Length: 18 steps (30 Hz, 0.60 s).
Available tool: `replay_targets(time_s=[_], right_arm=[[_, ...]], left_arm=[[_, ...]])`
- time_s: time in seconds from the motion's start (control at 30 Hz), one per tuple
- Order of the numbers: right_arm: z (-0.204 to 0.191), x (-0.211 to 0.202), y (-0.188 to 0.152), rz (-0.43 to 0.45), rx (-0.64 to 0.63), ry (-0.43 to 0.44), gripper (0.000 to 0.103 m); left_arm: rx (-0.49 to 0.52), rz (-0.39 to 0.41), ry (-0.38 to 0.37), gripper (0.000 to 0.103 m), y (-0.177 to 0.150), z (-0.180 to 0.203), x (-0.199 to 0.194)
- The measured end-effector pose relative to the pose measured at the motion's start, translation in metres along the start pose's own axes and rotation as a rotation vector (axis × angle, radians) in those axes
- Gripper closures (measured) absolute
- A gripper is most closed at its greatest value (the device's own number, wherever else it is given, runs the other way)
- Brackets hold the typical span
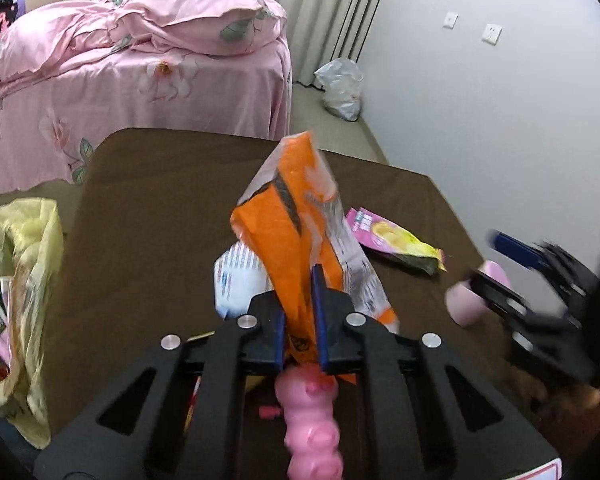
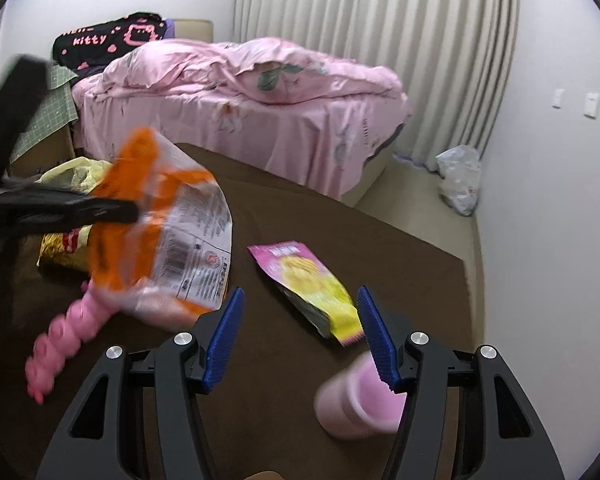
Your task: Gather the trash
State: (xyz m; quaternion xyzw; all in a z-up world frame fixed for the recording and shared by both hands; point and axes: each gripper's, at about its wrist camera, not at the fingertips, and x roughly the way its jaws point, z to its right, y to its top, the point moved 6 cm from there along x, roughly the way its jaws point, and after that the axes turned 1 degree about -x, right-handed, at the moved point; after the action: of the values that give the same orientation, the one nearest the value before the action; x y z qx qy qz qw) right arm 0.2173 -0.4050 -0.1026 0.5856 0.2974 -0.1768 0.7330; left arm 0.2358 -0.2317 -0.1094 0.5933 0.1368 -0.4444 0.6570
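My left gripper [image 1: 299, 300] is shut on an orange and clear snack wrapper [image 1: 292, 216] and holds it above the brown table [image 1: 160, 200]. The wrapper also shows in the right wrist view [image 2: 168, 232], held by the left gripper [image 2: 132, 210]. My right gripper [image 2: 300, 320] is open and empty, low over the table, with a pink cup [image 2: 352, 400] lying by its right finger. A pink and yellow snack packet [image 2: 308, 284] lies flat just ahead of it; it also shows in the left wrist view [image 1: 392, 240]. A yellow trash bag [image 1: 20, 280] hangs open at the table's left edge.
A pink bumpy bottle [image 2: 64, 340] lies on the table under the wrapper. A yellow and red packet [image 2: 62, 250] lies further left. A white and blue packet [image 1: 236, 276] lies beneath the wrapper. A pink bed [image 2: 260, 112] stands behind, and a clear plastic bag [image 2: 460, 180] sits on the floor.
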Motion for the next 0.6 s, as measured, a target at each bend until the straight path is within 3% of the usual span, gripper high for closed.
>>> replay_targets(time_s=[0.13, 0.23, 0.33, 0.43, 0.5, 0.6], right_arm=[[-0.012, 0.041, 0.011, -0.076, -0.019, -0.008, 0.053], [-0.019, 0.069, 0.015, -0.120, -0.027, -0.019, 0.053], [-0.023, 0.094, 0.015, -0.175, -0.041, -0.033, 0.053], [-0.021, 0.112, 0.011, -0.225, -0.041, -0.053, 0.055], [-0.017, 0.114, 0.009, -0.225, 0.014, -0.020, 0.065], [-0.020, 0.110, 0.007, -0.223, 0.036, 0.010, 0.076]], left_arm=[[-0.055, -0.003, -0.033, 0.094, -0.014, -0.017, -0.028], [-0.064, -0.050, -0.073, 0.094, -0.024, -0.027, -0.036], [-0.049, -0.080, -0.071, 0.093, -0.035, -0.034, -0.037], [-0.054, -0.055, -0.062, 0.093, -0.039, -0.039, -0.041], [-0.080, -0.039, -0.074, 0.092, -0.040, -0.043, -0.043], [-0.086, -0.012, -0.087, 0.084, -0.040, -0.043, -0.047]])
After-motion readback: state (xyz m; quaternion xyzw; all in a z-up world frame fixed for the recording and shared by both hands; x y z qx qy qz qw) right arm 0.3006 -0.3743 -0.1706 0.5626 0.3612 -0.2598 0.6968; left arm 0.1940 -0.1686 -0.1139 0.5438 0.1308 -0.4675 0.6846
